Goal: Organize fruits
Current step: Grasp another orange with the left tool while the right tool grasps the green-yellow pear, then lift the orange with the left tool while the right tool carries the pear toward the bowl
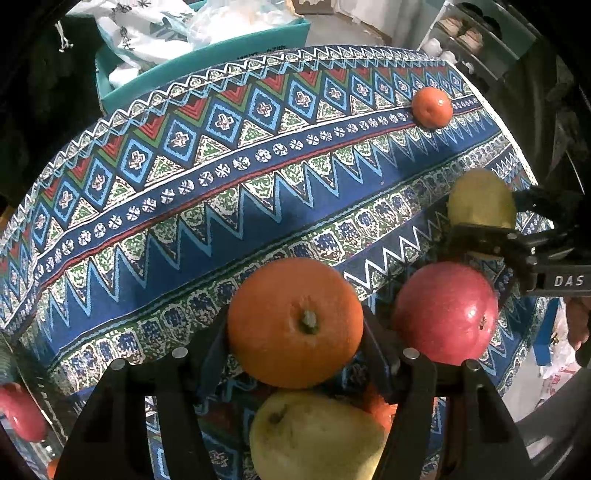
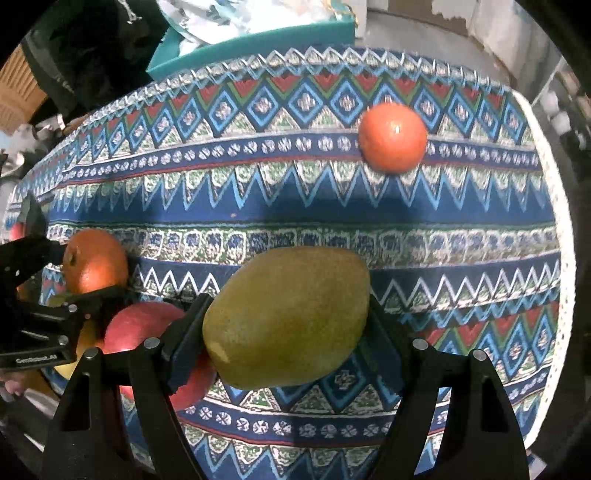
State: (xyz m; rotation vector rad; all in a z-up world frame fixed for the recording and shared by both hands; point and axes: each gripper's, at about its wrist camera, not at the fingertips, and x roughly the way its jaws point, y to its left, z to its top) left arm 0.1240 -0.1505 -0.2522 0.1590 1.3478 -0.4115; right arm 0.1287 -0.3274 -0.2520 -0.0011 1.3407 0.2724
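Note:
My left gripper (image 1: 295,332) is shut on a large orange (image 1: 295,321), held just above the patterned tablecloth (image 1: 184,192). A yellow pear (image 1: 314,439) lies below it and a red apple (image 1: 443,310) lies to its right. My right gripper (image 2: 288,325) is shut on a yellow-green mango (image 2: 288,317); it shows in the left wrist view (image 1: 480,221) at the right, holding the mango (image 1: 480,199). A small orange (image 1: 432,107) sits alone at the far right of the cloth, also seen in the right wrist view (image 2: 392,137). The left gripper's orange (image 2: 94,260) and the apple (image 2: 140,325) show at the left there.
A teal box (image 1: 207,55) full of cloth and plastic stands beyond the table's far edge. The cloth's white trimmed edge (image 2: 554,221) marks the table's right side. Another red fruit (image 1: 18,410) shows at the lower left edge. Shelves (image 1: 469,33) stand behind at the right.

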